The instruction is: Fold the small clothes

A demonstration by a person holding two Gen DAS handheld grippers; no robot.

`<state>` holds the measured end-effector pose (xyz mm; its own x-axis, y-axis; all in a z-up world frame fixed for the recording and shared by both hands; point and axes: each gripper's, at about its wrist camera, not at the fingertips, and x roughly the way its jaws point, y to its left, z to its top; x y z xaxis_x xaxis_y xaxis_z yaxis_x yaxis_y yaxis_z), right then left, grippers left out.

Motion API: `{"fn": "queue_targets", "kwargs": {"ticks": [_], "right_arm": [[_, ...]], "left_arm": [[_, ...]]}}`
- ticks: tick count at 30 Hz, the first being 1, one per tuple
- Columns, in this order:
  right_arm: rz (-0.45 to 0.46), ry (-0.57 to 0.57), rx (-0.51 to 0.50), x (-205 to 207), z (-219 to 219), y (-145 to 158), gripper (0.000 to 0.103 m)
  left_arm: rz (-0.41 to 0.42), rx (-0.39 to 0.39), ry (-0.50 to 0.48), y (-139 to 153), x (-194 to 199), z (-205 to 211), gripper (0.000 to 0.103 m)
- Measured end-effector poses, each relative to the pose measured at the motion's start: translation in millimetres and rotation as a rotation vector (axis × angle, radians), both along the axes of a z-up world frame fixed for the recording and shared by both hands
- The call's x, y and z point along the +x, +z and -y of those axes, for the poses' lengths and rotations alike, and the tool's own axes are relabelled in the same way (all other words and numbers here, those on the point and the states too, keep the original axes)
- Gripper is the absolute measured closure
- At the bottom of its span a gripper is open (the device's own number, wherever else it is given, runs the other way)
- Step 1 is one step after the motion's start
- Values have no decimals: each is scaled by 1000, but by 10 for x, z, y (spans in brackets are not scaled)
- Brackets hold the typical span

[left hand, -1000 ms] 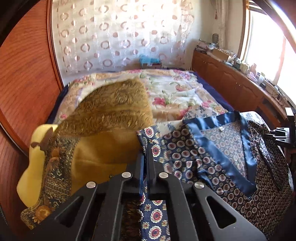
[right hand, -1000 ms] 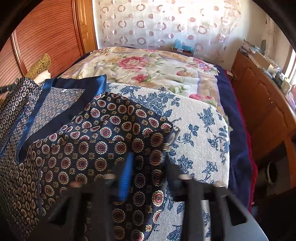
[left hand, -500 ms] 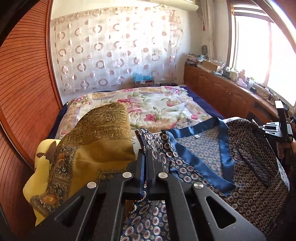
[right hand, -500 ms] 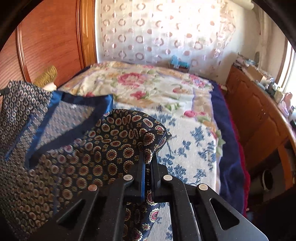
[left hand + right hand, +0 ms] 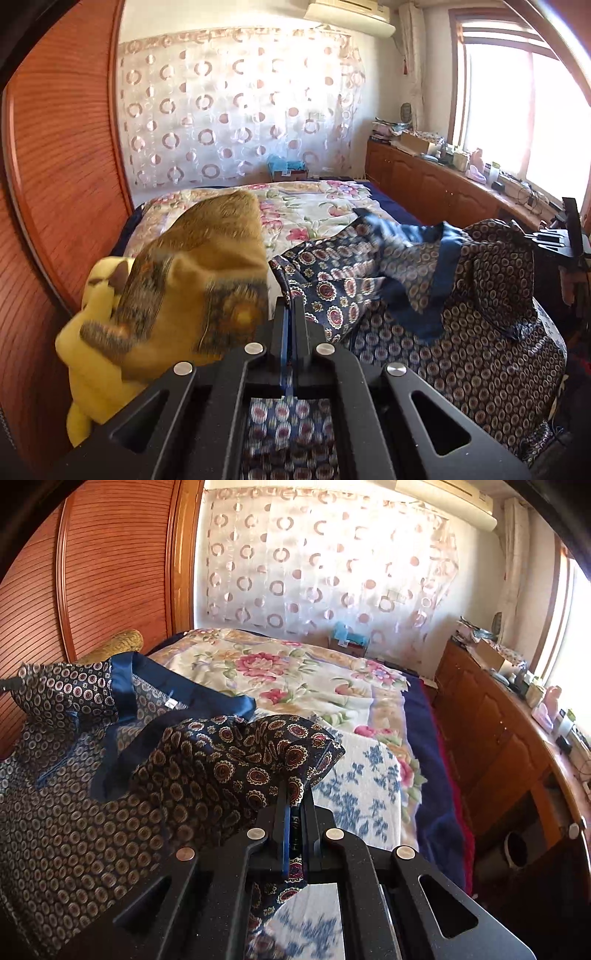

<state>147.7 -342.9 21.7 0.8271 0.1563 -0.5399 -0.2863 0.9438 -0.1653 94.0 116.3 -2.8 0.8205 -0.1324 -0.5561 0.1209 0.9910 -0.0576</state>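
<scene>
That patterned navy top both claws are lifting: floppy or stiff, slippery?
Likely floppy: the navy top sags and bunches between the left claw and right claw. Probably light. Its blue trim looks satiny, so possibly slippery.

A bed [image 5: 428,775] under a floral cover fills the room between a ribbed wooden panel [image 5: 66,155] and a long wooden cabinet [image 5: 491,731] below a bright window [image 5: 524,118], with a ring-patterned sheer curtain [image 5: 236,110] behind and perhaps an air conditioner [image 5: 347,11] above.

Both wrist views low, close; share bed [image 5: 310,206], curtain [image 5: 332,565].
</scene>
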Motion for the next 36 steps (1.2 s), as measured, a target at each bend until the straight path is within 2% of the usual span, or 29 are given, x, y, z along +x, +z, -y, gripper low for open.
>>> {"fn": "queue_targets", "kwargs": {"ticks": [4, 7, 9, 12, 21, 26, 31, 36], "right_arm": [[6, -2, 10, -322, 18, -57, 99], [1, -9, 60, -555, 89, -100, 99], [-2, -9, 72, -720, 110, -141, 99], [-4, 0, 71, -944, 131, -200, 100], [-28, 1, 84, -1589, 285, -209, 100], [-33, 10, 49, -1714, 270, -89, 100], [-52, 11, 31, -1794, 200, -32, 100], [-100, 16, 27, -1929, 211, -120, 99]], "left_arm": [[10, -24, 29, -72, -311, -80, 101], [18, -3, 80, -132, -530, -145, 101], [12, -49, 99, -174, -662, -256, 101], [13, -64, 130, -244, -871, -358, 101], [-18, -76, 168, -486, -1245, -481, 101], [-17, -89, 175, -461, -1274, -516, 101], [5, -69, 156, -343, -1419, -435, 101], [-42, -36, 115, -414, -1497, -355, 101]]}}
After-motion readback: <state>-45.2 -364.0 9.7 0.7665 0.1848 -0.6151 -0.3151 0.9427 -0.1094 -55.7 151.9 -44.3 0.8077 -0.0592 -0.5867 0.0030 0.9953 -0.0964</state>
